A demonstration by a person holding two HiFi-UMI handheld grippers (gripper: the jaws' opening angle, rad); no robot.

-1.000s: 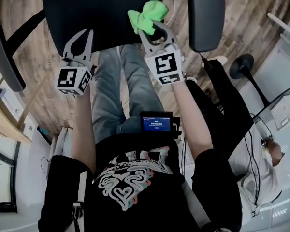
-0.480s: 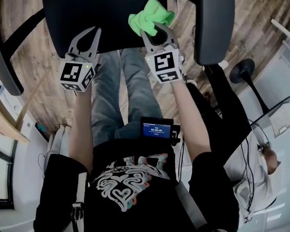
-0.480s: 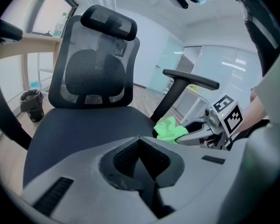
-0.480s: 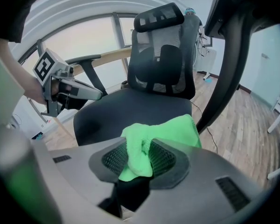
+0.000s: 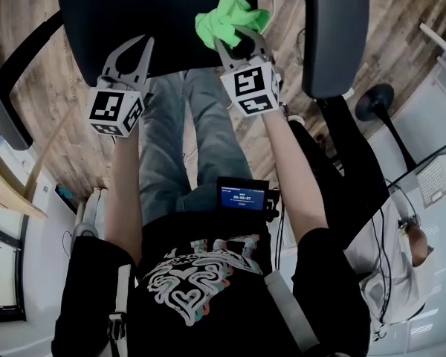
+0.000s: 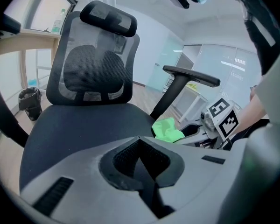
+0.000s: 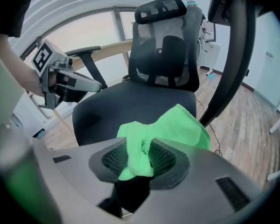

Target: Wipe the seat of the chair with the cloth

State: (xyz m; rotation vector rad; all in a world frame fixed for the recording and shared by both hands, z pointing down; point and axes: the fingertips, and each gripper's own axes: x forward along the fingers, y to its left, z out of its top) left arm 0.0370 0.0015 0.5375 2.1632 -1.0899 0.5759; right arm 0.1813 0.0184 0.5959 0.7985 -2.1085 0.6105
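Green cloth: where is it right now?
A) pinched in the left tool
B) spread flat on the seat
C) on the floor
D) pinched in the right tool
D: the right gripper view shows the cloth bunched between the jaws of the right tool, while the left tool is shut with nothing in it.

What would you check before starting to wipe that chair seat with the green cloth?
1. Grip: ok, the right gripper has its jaws shut on the cloth.
2. Position: ok, the cloth hangs over the near edge of the seat.
3. Contact between cloth and seat: cannot tell.
4. Wiping path: ok, the left gripper, shut and empty, sits aside at the near edge.
5. Nothing lying on the seat: ok.
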